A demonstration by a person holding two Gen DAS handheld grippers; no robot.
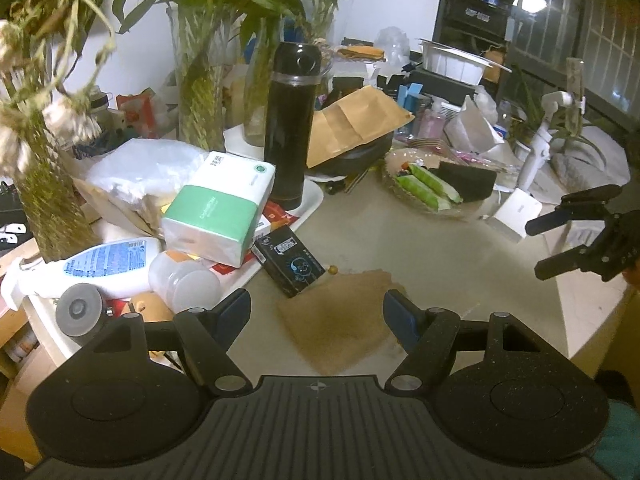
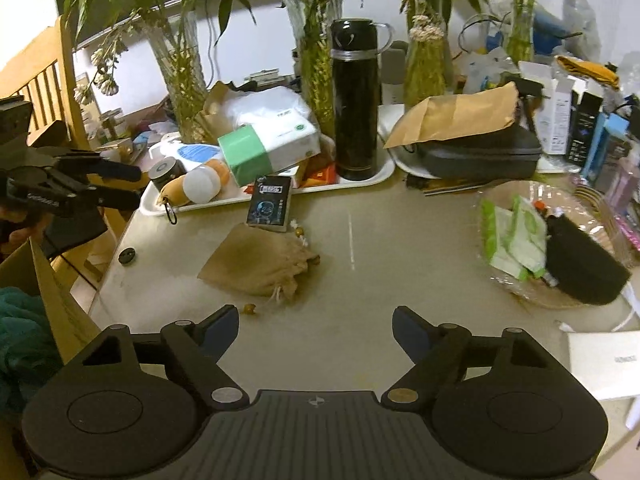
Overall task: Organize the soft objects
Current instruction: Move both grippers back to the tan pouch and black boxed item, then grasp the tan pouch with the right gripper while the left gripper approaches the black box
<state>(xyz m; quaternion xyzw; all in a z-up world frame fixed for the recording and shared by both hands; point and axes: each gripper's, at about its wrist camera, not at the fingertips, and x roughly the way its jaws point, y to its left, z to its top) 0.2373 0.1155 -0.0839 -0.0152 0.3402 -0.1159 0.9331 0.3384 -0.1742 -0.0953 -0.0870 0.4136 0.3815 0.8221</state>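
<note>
My bench holds a tan cloth bag, a small black box, a white tray and a glass dish.

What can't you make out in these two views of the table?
- Pouch: contents hidden by its cloth; left view blurs it.
- Tissue pack: print too small to read.
- Black case: top covered by the paper bag.
- White box: cut off at the right view's edge.
</note>
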